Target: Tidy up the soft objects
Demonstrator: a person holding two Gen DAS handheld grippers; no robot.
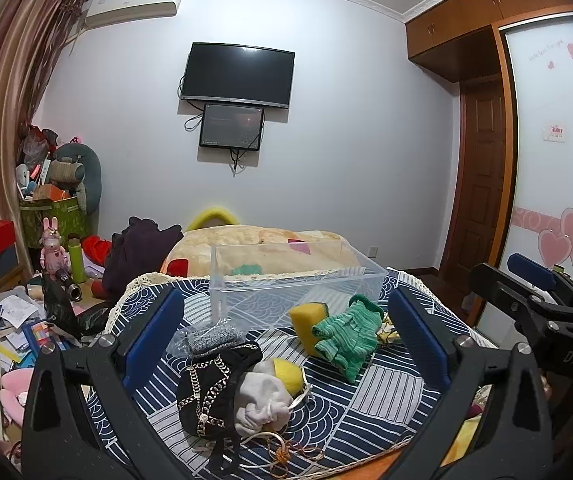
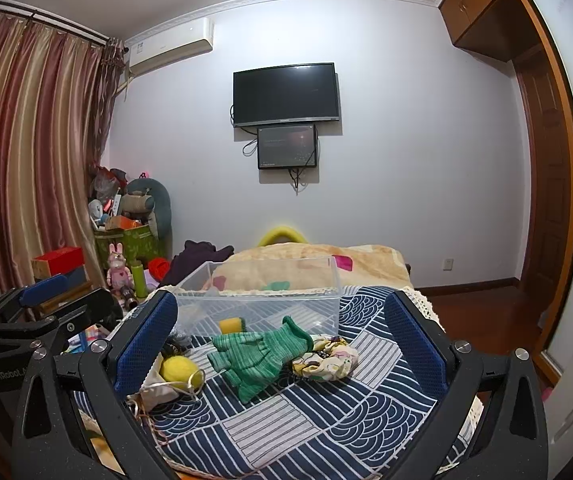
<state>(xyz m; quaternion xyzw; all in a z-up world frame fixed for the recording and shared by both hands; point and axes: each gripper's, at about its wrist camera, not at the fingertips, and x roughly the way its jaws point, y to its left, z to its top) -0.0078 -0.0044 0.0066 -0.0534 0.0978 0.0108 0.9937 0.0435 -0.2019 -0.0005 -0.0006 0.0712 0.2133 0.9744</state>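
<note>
1. Both grippers, left gripper and right gripper, are hovering with jaws spread, holding nothing.
2. The green glove is lying between the right gripper's fingers, nearer that hand, before the clear bin.

Right wrist view: left gripper cut off by left edge, jaw gap not readable. Black pouch mostly hidden behind the blue pad beside the green gloves. Left wrist view: floral fabric nearly all hidden behind the gloves; right gripper partly out of frame.
</note>
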